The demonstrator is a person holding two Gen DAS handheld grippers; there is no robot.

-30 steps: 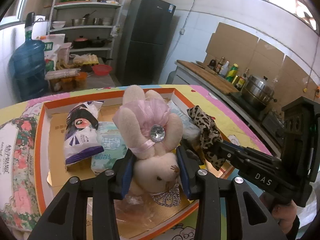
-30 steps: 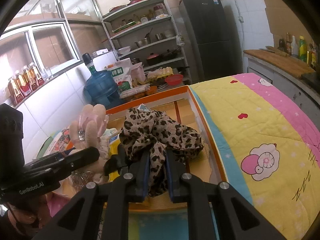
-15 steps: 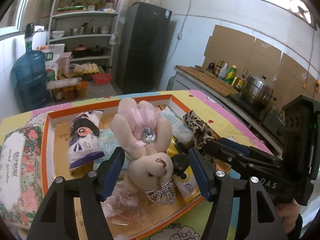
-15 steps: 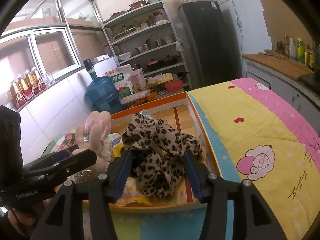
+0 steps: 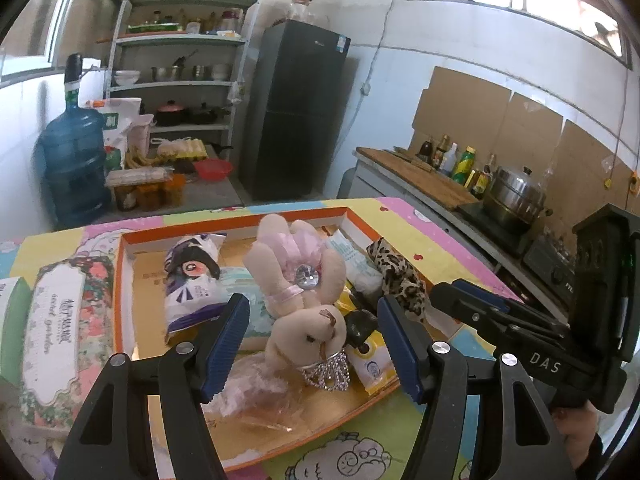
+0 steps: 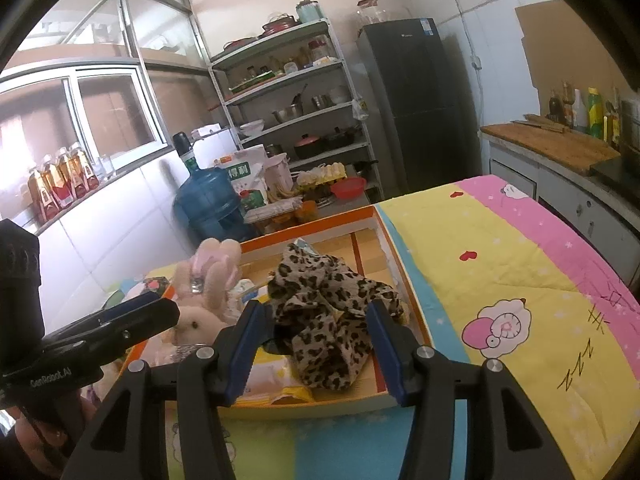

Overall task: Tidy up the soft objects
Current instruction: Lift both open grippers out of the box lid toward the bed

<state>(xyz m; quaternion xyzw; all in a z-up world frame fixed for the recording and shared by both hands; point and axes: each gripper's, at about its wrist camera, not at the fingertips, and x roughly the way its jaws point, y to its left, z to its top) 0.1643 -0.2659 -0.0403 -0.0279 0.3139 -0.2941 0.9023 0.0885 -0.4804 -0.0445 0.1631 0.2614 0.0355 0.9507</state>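
Note:
A beige plush rabbit (image 5: 304, 292) with a pink bow and a gem lies in the orange-rimmed cardboard box (image 5: 120, 280). My left gripper (image 5: 312, 332) is open, its jaws apart on either side of the rabbit, not touching it. A leopard-print cloth (image 6: 328, 312) lies in the box's right part; it also shows in the left wrist view (image 5: 396, 276). My right gripper (image 6: 316, 340) is open around the cloth without holding it. The rabbit also shows in the right wrist view (image 6: 208, 292).
The box also holds a purple-white snack bag (image 5: 192, 280), tissue packs (image 5: 352, 256) and a yellow pouch (image 6: 276, 376). A floral package (image 5: 52, 320) lies left of the box. The colourful quilt (image 6: 500, 280) spreads to the right. A counter with a pot (image 5: 516, 196) is far right.
Both grippers have opened: the left let go of the rabbit and the right let go of the leopard cloth. Both objects now rest in the box, and both grippers drew back slightly.

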